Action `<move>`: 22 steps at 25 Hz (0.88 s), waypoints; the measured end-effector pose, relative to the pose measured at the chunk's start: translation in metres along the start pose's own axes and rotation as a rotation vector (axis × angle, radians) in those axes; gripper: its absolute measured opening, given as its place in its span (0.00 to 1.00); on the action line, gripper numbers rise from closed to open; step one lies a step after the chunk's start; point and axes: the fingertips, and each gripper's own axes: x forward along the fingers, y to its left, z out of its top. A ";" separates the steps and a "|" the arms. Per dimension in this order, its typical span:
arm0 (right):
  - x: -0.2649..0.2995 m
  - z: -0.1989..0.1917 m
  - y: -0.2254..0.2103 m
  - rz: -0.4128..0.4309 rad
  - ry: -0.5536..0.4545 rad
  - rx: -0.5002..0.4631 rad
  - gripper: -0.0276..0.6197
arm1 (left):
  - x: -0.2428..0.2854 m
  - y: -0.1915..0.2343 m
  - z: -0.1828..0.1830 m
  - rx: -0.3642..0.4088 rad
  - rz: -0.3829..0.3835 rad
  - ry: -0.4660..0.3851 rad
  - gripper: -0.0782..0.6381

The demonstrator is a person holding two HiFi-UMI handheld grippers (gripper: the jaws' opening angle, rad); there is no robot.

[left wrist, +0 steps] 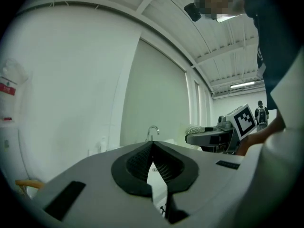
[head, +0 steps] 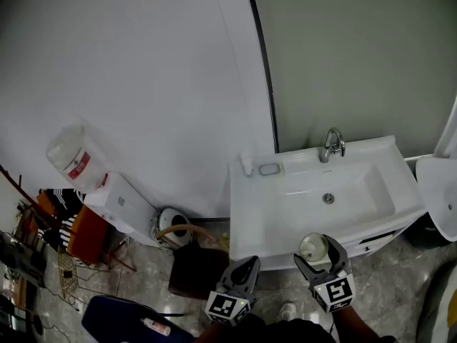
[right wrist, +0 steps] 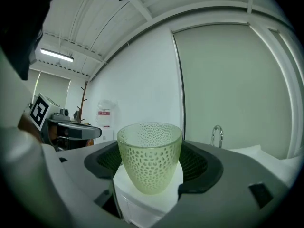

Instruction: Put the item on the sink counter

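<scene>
A pale green dimpled glass cup (right wrist: 149, 160) stands upright between the jaws of my right gripper (right wrist: 150, 146), which is shut on its sides. In the head view the cup (head: 312, 245) and right gripper (head: 318, 256) hover over the front edge of the white sink counter (head: 257, 213), just before the basin (head: 335, 195). My left gripper (head: 250, 263) is held beside it to the left, off the counter's front edge, with its jaws shut and nothing in them (left wrist: 152, 145). In the left gripper view the cup (left wrist: 194, 129) shows at the right.
A chrome faucet (head: 332, 145) rises behind the basin, and a soap dish (head: 269, 168) and a small bottle (head: 246, 165) sit on the counter's back left. A second white fixture (head: 439, 191) stands to the right. On the floor at left are a brown stool (head: 196, 270), a white box (head: 121, 204) and a water jug (head: 75, 156).
</scene>
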 end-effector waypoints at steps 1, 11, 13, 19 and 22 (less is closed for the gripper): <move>0.006 0.001 0.000 0.012 -0.004 -0.001 0.63 | 0.000 0.003 -0.002 0.002 0.010 0.001 0.13; 0.075 0.001 -0.005 0.092 -0.034 -0.004 0.63 | 0.017 0.064 -0.018 -0.004 0.143 0.023 0.13; 0.092 -0.002 -0.004 0.101 -0.024 -0.011 0.63 | 0.022 0.080 -0.019 -0.012 0.161 0.019 0.13; 0.147 -0.005 -0.003 0.116 0.008 -0.029 0.63 | 0.048 0.130 -0.014 -0.020 0.169 0.023 0.13; 0.173 0.002 -0.002 0.108 0.004 -0.034 0.63 | 0.058 0.155 -0.013 -0.022 0.164 0.024 0.13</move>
